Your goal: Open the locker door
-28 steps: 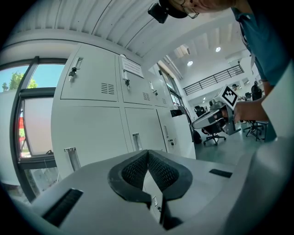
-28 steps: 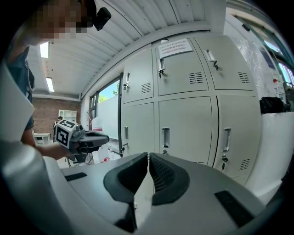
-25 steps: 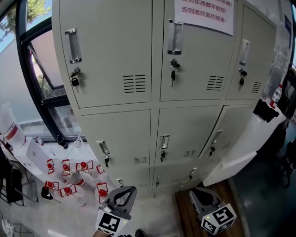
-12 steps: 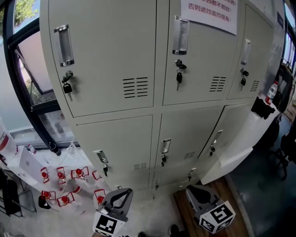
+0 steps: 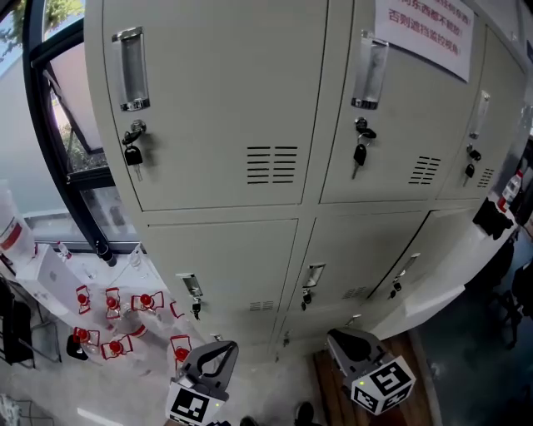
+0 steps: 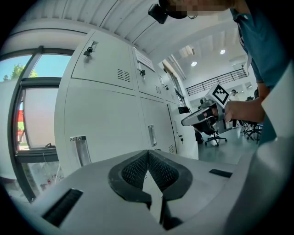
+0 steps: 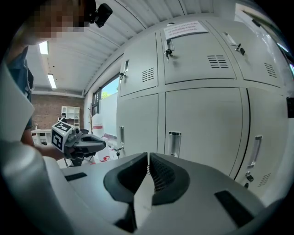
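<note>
A bank of pale grey lockers [image 5: 250, 100] fills the head view, every door closed, each with a chrome recessed handle [image 5: 132, 70] and a key hanging in its lock [image 5: 133, 155]. A second handle [image 5: 369, 71] sits on the middle upper door [image 5: 391, 108], below a white notice with red print [image 5: 423, 23]. My left gripper [image 5: 218, 356] hangs low at the bottom centre, well short of the lockers, jaws shut and empty [image 6: 148, 153]. My right gripper [image 5: 343, 344] is low at the bottom right, also shut on nothing [image 7: 148, 158].
A dark-framed window [image 5: 62, 125] stands left of the lockers. Clear bottles with red caps [image 5: 112, 320] cluster on the floor at the lower left. A wooden platform [image 5: 333, 383] lies under the right gripper. An office chair [image 6: 212, 136] stands beyond in the left gripper view.
The head view has swung left and drawn closer: the lockers look larger and shifted right. Both grippers stay low and shut, almost where they were.
</note>
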A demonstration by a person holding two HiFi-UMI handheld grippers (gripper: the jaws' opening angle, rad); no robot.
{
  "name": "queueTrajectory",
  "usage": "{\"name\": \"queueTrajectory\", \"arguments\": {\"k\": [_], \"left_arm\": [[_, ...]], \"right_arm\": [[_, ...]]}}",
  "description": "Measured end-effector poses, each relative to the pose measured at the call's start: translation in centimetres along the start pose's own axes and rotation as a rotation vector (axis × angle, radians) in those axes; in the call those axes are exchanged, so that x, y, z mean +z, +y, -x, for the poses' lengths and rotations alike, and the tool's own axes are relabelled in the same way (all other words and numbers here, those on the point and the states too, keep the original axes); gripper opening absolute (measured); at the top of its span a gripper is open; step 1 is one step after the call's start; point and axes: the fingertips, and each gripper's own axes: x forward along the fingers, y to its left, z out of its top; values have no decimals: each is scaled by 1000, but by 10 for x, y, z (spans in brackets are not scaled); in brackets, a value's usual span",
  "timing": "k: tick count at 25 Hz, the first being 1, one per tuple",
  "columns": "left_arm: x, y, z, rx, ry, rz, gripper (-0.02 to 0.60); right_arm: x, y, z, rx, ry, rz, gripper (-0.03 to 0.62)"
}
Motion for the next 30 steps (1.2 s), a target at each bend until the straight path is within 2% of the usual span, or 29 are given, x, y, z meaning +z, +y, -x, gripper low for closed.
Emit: {"name": "queueTrajectory", "arguments": {"k": [21, 30], "left_arm": [[-36, 5, -3, 62, 91, 40, 17], [-49, 0, -14, 52, 115, 55, 17]], "right_arm": [[-12, -27, -69, 68, 47, 2, 38], [-27, -36, -83, 80, 73, -24, 38]]}}
